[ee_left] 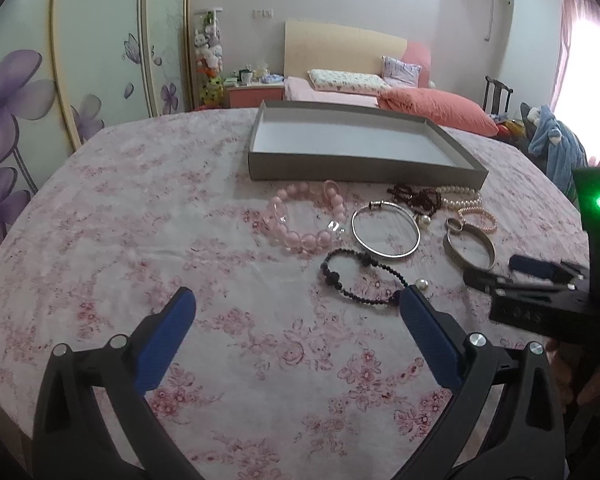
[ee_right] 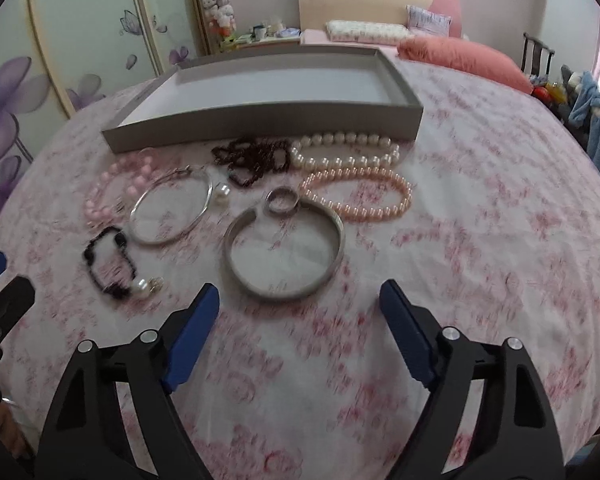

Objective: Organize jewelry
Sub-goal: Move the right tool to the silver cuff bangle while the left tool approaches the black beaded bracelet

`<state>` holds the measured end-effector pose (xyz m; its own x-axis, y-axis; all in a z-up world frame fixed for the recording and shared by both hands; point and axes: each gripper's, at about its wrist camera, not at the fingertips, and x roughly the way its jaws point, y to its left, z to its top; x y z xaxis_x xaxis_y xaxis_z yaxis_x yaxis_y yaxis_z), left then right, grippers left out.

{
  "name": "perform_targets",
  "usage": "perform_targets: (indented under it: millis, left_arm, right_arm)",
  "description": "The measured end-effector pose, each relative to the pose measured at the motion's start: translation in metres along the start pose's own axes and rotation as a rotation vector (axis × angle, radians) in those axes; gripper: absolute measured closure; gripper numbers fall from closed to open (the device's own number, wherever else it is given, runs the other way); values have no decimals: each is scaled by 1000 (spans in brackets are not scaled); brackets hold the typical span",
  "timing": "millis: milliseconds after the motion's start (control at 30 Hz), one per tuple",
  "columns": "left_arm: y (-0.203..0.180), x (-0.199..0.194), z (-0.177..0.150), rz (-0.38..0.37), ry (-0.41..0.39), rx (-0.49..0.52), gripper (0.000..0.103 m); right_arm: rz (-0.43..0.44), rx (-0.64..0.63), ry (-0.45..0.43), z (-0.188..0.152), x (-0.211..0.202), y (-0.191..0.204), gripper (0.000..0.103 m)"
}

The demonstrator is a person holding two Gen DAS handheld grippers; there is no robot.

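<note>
Surface: a table covered in a pink floral cloth (ee_right: 480,240) fills most of both views, with a bedroom behind it.
Tray: a shallow grey tray (ee_right: 260,124), nothing in it, sits above centre in both views, at the far side of the jewelry.
Left gripper: the left gripper (ee_left: 296,304) hangs low in its own view, its blue-padded fingers spread wide and holding nothing; its right fingertip overlaps the near end of the black bead bracelet (ee_left: 360,280), though contact cannot be told.
Right gripper: the right gripper (ee_right: 300,296) is likewise spread wide and holds nothing, just below the wide silver bangle (ee_right: 284,248) at the centre of its view.
Ring: a small silver ring (ee_right: 282,202) rests against the bangle's top edge.
Thin bangle: a thin silver bangle (ee_right: 172,208) lies left of centre, beside a pearl earring (ee_right: 223,192).
Pink beads: a chunky pink bead bracelet (ee_left: 300,220) lies at centre of the left view, just below the tray.
Dark beads: a heap of dark red beads (ee_right: 256,158) lies just below the tray's front wall.
Pearls: a white pearl strand (ee_right: 348,148) and a pink pearl strand (ee_right: 360,196) lie right of the dark heap.
Loose pearl: another pearl earring (ee_right: 146,286) touches the black bracelet at lower left.
</note>
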<state>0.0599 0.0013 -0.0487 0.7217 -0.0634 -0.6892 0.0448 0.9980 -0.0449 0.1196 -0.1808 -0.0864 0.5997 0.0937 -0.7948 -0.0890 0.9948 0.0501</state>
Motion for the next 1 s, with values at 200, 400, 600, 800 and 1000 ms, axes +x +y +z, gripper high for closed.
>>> perform_targets:
  millis: [200, 400, 600, 800, 1000]
  left_arm:
    - [-3, 12, 3, -8, 35, 11, 4]
    - [-7, 27, 9, -34, 92, 1, 17]
    - [-16, 48, 14, -42, 145, 3, 29]
    - [-21, 61, 18, -13, 166, -8, 51]
    - [-14, 61, 20, 24, 157, -8, 91]
  right_arm:
    - [-22, -27, 7, 10, 8, 6, 26]
    - [-1, -41, -20, 10, 4, 4, 39]
    - [-2, -39, -21, 11, 4, 4, 39]
    - [-1, -38, -21, 11, 4, 4, 38]
    - [1, -35, -22, 11, 4, 4, 38]
